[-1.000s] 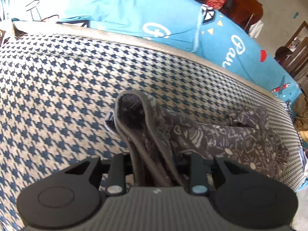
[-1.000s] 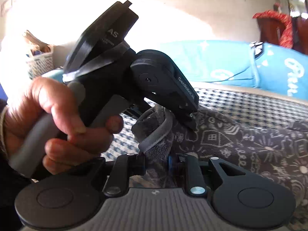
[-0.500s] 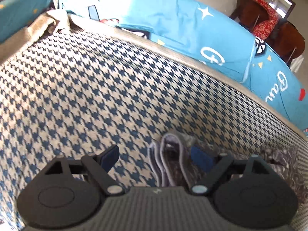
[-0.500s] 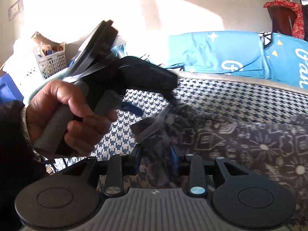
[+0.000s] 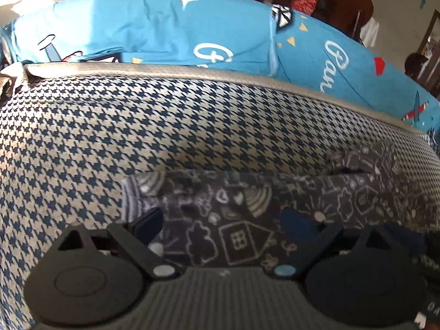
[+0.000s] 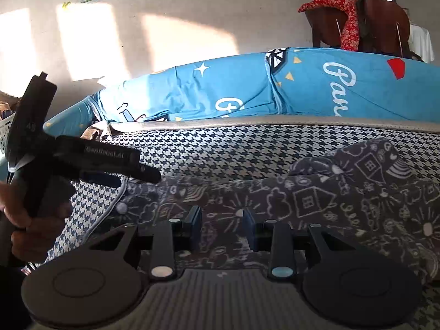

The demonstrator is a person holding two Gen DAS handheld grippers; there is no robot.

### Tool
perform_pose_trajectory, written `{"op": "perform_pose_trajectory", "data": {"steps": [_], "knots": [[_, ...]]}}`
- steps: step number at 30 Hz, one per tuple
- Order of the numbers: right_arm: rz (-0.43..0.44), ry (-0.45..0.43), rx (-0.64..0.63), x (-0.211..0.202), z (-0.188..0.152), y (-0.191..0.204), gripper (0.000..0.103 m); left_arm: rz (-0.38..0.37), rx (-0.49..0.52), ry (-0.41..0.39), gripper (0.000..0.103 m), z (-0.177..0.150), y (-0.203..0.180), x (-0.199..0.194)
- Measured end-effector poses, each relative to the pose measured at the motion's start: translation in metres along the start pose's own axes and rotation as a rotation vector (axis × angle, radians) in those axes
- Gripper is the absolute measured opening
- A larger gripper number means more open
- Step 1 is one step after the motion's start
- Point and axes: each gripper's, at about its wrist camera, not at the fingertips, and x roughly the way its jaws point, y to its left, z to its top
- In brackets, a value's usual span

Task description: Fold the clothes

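We are working on a dark grey garment [image 6: 316, 200] printed with little white houses and doodles, and it is lying spread across the blue-and-cream checked mattress [image 5: 137, 126], with a bright blue printed sheet [image 5: 192, 33] bunched along the far side

Our left gripper [image 5: 222, 225] is hovering over the near left end of the garment; its fingers [image 5: 147, 224] are opening wide, the cloth is lying under and between them, and neither pad is pressing on it. In the right wrist view we are seeing that same gripper [image 6: 132, 174] from the side, held in a hand [image 6: 30, 220] just above the garment's piped left edge

Our right gripper [image 6: 221, 227] is sitting low over the middle of the cloth with its fingers [image 6: 195, 227] parted a little; the fabric is showing flat in the gap, and we are not seeing either pad pinching it

Judging by how things lie, we are only partway: the left half is looking fairly flat, as if a fold has been laid there, while the right end is rising in a rumpled hump. We are still needing to smooth that end and make the remaining folds, and no finished neat stack is showing anywhere
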Motion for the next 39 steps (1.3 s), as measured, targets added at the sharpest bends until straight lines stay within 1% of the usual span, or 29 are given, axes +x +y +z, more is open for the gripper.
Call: {"op": "perform_pose_trajectory", "data": {"steps": [1,3,6,9,14,19,28,29,30,32,36,39], "knots": [[-0.015,0.001,-0.012,0.001,0.003,-0.006,0.032,-0.002,0.016,0.009,0.096,-0.002,-0.006,0.004],[-0.037,0.007,-0.02,0.007,0.01,-0.02,0.026,-0.001,0.042,0.023,0.096,-0.005,-0.016,0.01],[-0.023,0.044,0.069,0.018,0.019,-0.049,0.02,-0.001,0.073,0.046,0.096,-0.008,-0.028,0.021],[-0.01,0.048,0.13,0.028,0.026,-0.064,0.02,0.0,0.088,0.067,0.096,-0.011,-0.036,0.029],[0.017,0.076,0.141,0.045,0.031,-0.066,0.02,0.014,0.103,0.084,0.099,-0.015,-0.042,0.038],[0.033,0.093,0.136,0.063,0.034,-0.063,0.02,0.012,0.087,0.094,0.103,-0.015,-0.042,0.044],[0.009,0.169,0.173,0.104,0.033,-0.068,0.02,0.034,0.097,0.118,0.103,-0.016,-0.042,0.05],[-0.003,0.183,0.182,0.109,0.032,-0.069,0.016,0.038,0.1,0.12,0.103,-0.016,-0.042,0.051],[-0.014,0.198,0.19,0.114,0.031,-0.07,0.009,0.044,0.105,0.122,0.103,-0.016,-0.043,0.052],[-0.026,0.215,0.214,0.122,0.03,-0.074,0.005,0.059,0.121,0.126,0.103,-0.017,-0.046,0.054],[-0.026,0.225,0.218,0.129,0.032,-0.074,0.004,0.085,0.146,0.128,0.103,-0.019,-0.05,0.056],[-0.03,0.226,0.211,0.133,0.031,-0.074,0.004,0.093,0.137,0.125,0.103,-0.018,-0.05,0.056]]}}
